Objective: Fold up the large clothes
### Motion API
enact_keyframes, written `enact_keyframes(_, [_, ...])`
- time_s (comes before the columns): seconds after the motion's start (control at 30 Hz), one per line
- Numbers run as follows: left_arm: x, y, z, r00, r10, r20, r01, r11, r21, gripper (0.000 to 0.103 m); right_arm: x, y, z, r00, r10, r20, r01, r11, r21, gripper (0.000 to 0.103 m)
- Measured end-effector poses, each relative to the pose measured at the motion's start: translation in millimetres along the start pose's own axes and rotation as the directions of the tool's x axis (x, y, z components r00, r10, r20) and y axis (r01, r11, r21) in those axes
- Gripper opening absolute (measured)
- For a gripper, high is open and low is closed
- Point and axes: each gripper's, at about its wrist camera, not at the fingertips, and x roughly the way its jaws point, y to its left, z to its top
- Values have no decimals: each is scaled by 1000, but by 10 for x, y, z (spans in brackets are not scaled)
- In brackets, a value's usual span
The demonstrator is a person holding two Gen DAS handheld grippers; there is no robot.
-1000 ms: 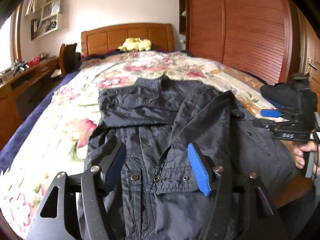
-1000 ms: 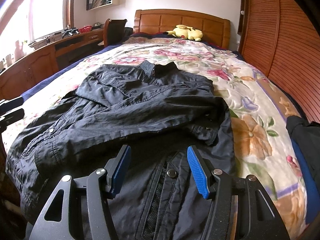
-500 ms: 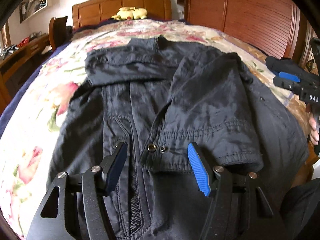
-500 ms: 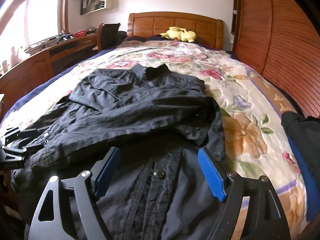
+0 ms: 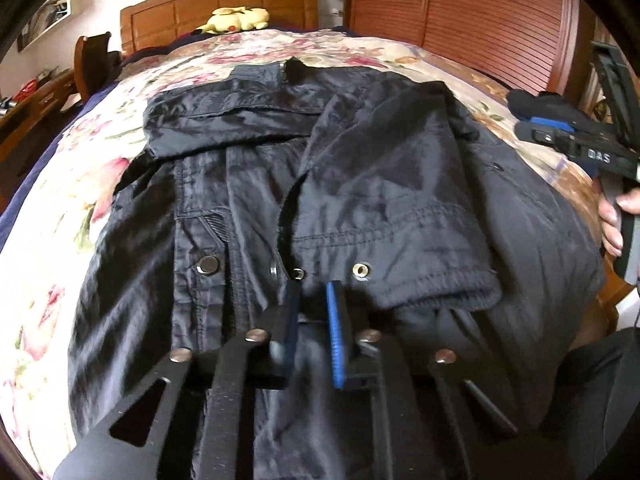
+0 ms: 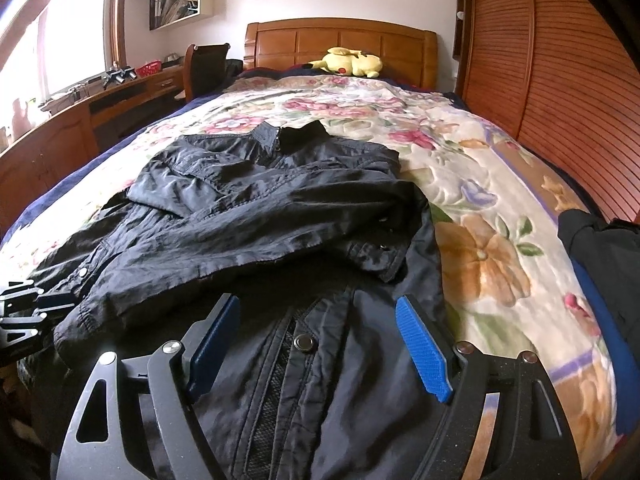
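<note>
A black jacket lies front-up on the flowered bed quilt, collar toward the headboard, with one sleeve folded across its chest. My left gripper is tilted down at that sleeve's cuff, shut on the cuff's edge beside its snaps. In the right wrist view the same jacket fills the middle. There my right gripper hovers open over the snap placket near the hem, nothing between its blue pads. The left gripper shows at the left edge of the right wrist view. The right gripper and a hand show at the right edge of the left wrist view.
A yellow plush toy lies by the wooden headboard. A slatted wooden wardrobe runs along the right of the bed, a desk and a chair along the left. A dark and blue garment lies at the bed's right edge.
My left gripper has dropped toward the jacket and its jaws have gone from wide open to shut at the sleeve cuff. The right gripper's jaws have spread wider and stayed in place.
</note>
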Motion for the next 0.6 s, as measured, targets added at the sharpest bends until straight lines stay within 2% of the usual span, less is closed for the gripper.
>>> enact_keyframes(0.1, [-19,-25,1,1000,-15,6,15,1000,7,0,6,-19,3,1000,-1,-1,1,1000,6,82])
enact_keyframes(0.33, [-194,78,122,995,23,96,-20,999,-40,0,-16,-22,-4,1000,2,5,-2,1000,4,82])
enact_keyframes(0.43, [-202,150,167,995,17,95,-12,998,-54,1,-17,-41,-11,1000,2,7,-2,1000,4,82])
enact_keyframes(0.47, [-173,176,183,997,17,77,-12,998,-60,9,-17,-43,-15,1000,2,7,-2,1000,4,82])
enact_keyframes(0.5, [-143,184,193,998,19,63,-15,998,-59,25,-10,-42,-13,1000,3,6,-3,1000,3,82])
enact_keyframes(0.53, [-110,190,201,999,16,46,-13,998,-55,33,-4,-44,-15,1000,3,4,-3,1000,1,82])
enact_keyframes(0.57, [-76,190,207,999,12,39,-10,999,-51,41,2,-42,-16,1000,1,1,-1,1000,-1,82])
enact_keyframes(0.6, [-37,183,213,999,10,31,-9,999,-45,41,12,-44,-15,1000,-2,-2,2,1000,-1,82])
